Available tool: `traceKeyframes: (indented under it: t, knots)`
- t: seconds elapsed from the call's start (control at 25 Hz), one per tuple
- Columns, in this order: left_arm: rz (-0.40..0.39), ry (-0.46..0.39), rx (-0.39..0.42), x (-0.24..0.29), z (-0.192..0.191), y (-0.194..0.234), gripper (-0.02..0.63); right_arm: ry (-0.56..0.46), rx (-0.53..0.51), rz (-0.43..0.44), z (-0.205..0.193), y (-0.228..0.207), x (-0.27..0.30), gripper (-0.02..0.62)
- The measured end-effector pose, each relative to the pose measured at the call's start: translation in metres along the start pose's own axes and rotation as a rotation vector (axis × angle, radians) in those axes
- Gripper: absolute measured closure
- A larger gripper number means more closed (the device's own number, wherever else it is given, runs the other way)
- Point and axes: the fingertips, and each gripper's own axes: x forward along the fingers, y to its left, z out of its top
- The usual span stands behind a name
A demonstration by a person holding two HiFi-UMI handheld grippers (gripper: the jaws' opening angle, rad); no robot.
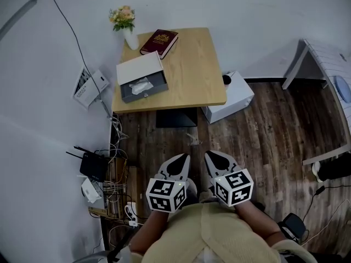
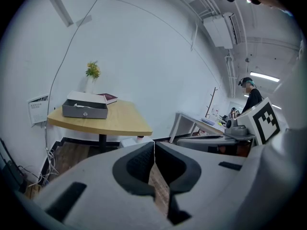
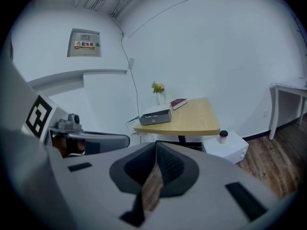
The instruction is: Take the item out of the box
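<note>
Light wood table [image 1: 192,64] stands against the white wall, well apart from both grippers. The grey box [image 1: 147,93] lies at the table's left edge with its top open, and its white cover [image 1: 140,67] sits directly behind it. The item [image 1: 141,85], a pale crumpled object, rests inside the box; what it is cannot be determined. A dark red book [image 1: 159,41] lies beyond the box. A white vase of flowers [image 1: 127,29] stands at the far left corner.

Left gripper [image 1: 180,159]: jaws pressed together, tips meeting, nothing between them. Right gripper [image 1: 211,156]: jaws pressed together, nothing between them. Both are held side by side close to the person's body, above the dark plank floor [image 1: 263,130], and point toward the table.

A white cabinet [image 1: 236,97] sits on the floor at the table's right edge and carries a small cup [image 1: 226,79]
</note>
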Motion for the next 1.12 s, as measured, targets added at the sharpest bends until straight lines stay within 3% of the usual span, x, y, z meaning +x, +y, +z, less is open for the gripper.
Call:
traceKeyframes:
  t: [0.4,0.64,1.12]
  knots:
    - [-0.034,-0.021,-0.009,0.025,0.029,0.053,0.581,0.02,0.001,-0.025,0.023,-0.005,0.059,0.566]
    - [0.002,-0.007,-0.041,0.035,0.039,0.104,0.581,0.039,-0.013,-0.001,0.038,0.003,0.107,0.566]
    - [0.048,-0.007,-0.026,0.05,0.077,0.195,0.581,0.065,-0.023,0.027,0.074,0.022,0.192,0.565]
